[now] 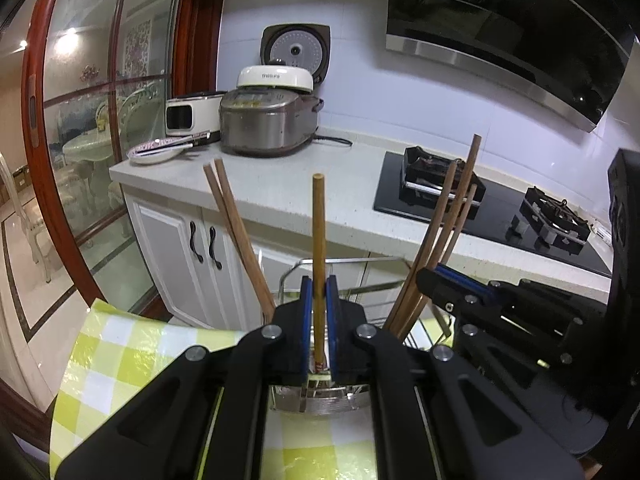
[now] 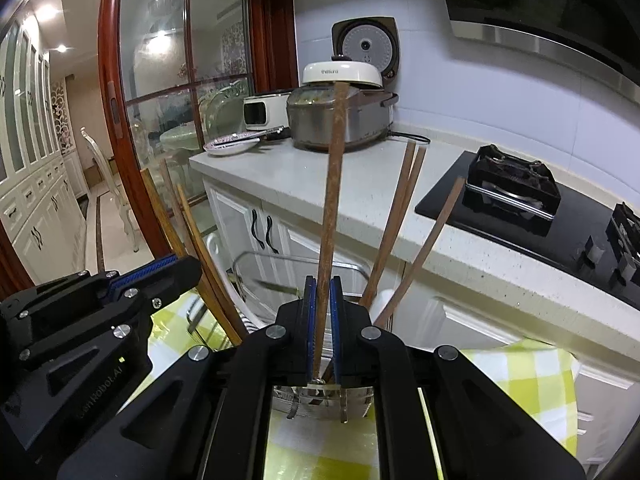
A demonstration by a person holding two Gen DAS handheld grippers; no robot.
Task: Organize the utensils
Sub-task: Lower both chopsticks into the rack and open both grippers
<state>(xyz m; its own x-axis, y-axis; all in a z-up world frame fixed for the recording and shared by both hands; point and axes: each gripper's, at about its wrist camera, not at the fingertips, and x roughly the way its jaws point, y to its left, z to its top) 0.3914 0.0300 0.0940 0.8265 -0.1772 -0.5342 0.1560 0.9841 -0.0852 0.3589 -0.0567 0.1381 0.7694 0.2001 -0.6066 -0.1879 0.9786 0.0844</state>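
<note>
In the left wrist view my left gripper (image 1: 319, 286) is shut on one upright wooden chopstick (image 1: 319, 224), whose lower tip hangs just above a shiny metal utensil holder (image 1: 320, 400). More chopsticks lean out of the holder on the left (image 1: 232, 224) and on the right (image 1: 440, 232). My right gripper (image 1: 448, 284) shows from the side at the right. In the right wrist view my right gripper (image 2: 323, 286) is shut on a darker chopstick (image 2: 332, 192) over the same holder (image 2: 320, 396). My left gripper (image 2: 176, 272) is close on its left.
The holder stands on a yellow-green checked cloth (image 1: 120, 360). Behind it is a wire rack (image 2: 300, 264), then white cabinets and a pale counter (image 1: 320, 184) with a rice cooker (image 1: 264, 124), a plate (image 1: 154, 152) and a black gas hob (image 1: 492, 208). A glass door (image 1: 100, 120) is on the left.
</note>
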